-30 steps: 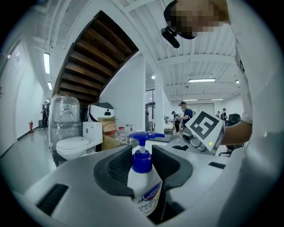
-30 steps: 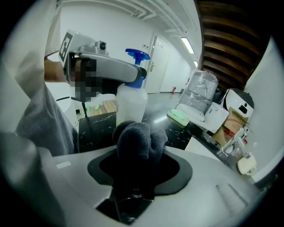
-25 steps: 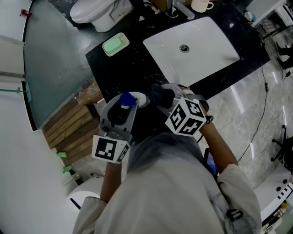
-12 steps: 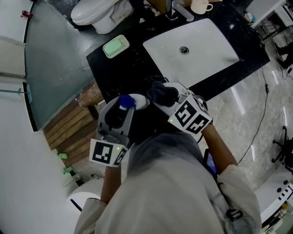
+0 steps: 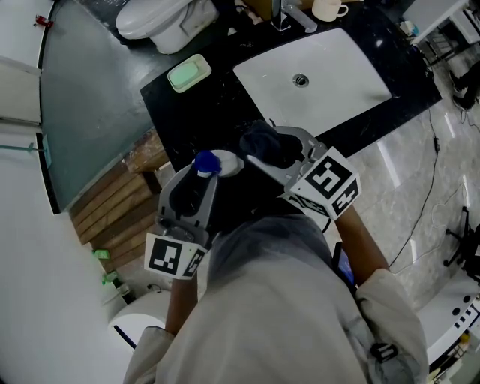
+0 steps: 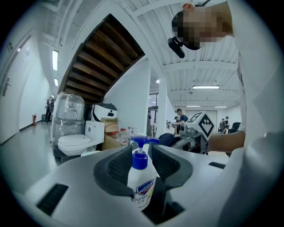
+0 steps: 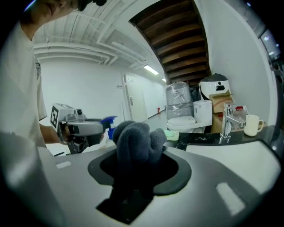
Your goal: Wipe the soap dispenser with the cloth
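Soap dispenser, just one, stands clamped between the jaws of my left gripper. My right gripper pinches one bunched dark cloth, close beside the dispenser's blue pump, near the counter's edge.

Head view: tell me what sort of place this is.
Probably a bathroom mock-up inside a large hall: a white sink in a black counter, a toilet beside it, and a faucet at the sink's back.
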`<move>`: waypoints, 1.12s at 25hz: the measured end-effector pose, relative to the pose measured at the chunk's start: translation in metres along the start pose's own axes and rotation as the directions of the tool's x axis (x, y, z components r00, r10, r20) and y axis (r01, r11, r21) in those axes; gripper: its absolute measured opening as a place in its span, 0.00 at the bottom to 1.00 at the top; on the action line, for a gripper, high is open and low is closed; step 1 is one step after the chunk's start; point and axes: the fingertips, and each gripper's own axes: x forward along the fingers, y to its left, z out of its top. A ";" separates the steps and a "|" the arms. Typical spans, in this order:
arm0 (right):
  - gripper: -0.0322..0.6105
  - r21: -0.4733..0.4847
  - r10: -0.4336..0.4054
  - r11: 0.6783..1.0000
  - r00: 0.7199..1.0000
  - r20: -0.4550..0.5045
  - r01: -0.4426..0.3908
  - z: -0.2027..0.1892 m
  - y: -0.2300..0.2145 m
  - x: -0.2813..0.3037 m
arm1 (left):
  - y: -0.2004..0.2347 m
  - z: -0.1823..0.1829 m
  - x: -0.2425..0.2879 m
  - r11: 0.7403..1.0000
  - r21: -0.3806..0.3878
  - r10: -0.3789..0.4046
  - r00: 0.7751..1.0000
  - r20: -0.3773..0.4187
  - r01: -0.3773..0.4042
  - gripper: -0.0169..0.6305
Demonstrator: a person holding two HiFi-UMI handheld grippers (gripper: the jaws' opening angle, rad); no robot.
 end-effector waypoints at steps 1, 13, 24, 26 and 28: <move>0.31 0.015 0.003 1.000 1.000 0.023 -0.003 0.004 0.000 -0.002 | 0.000 0.000 -0.002 1.000 -0.005 0.001 1.000 0.001 -0.001 0.23; 0.29 0.034 0.021 0.999 0.989 0.144 -0.026 0.030 0.008 -0.026 | 0.004 0.011 -0.029 0.998 -0.057 0.034 0.997 0.074 -0.030 0.05; 0.29 0.048 -0.010 0.999 0.982 0.188 0.001 0.040 0.006 -0.040 | 0.007 0.015 -0.030 0.997 -0.078 0.033 0.995 0.092 -0.026 0.04; 0.29 0.050 -0.011 0.999 0.981 0.194 0.002 0.042 0.007 -0.042 | 0.007 0.015 -0.031 0.996 -0.082 0.033 0.995 0.092 -0.025 0.04; 0.29 0.051 -0.011 0.999 0.980 0.197 0.001 0.043 0.008 -0.044 | 0.006 0.016 -0.031 0.996 -0.082 0.031 0.995 0.092 -0.023 0.04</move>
